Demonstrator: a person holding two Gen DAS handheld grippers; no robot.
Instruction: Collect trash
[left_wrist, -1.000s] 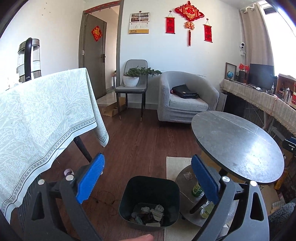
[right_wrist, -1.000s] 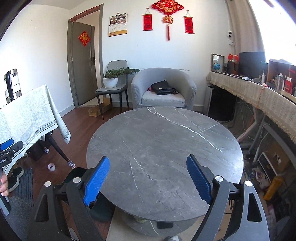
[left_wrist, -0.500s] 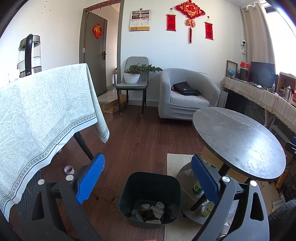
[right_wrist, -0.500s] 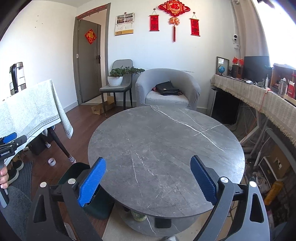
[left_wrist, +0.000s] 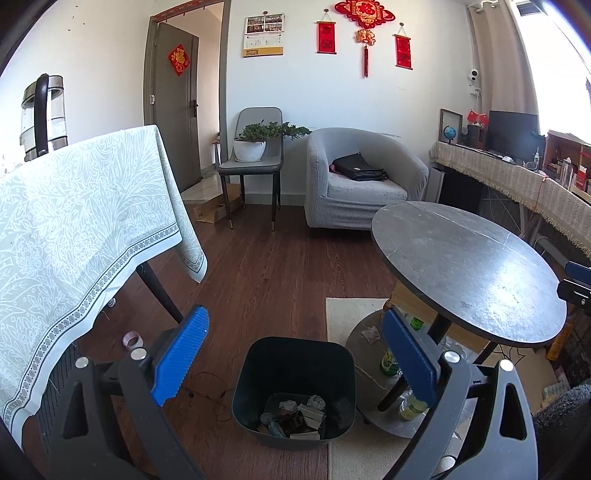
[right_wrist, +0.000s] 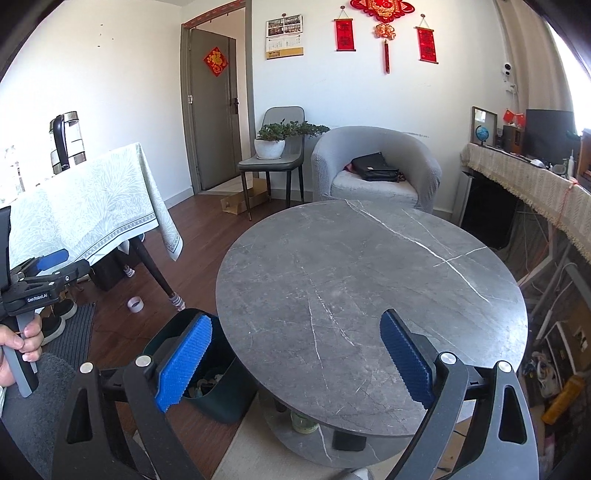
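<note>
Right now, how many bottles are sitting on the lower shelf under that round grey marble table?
3 that I can see in the left view: a green bottle at the back, a yellow-labelled bottle in the middle, and a clear bottle nearest. The tabletop and gripper finger may hide others.

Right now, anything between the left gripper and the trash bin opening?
Nothing visible. The left gripper is open and empty above the dark trash bin, whose mouth is uncovered with trash at the bottom. The round table stands to the right, apart.
</note>
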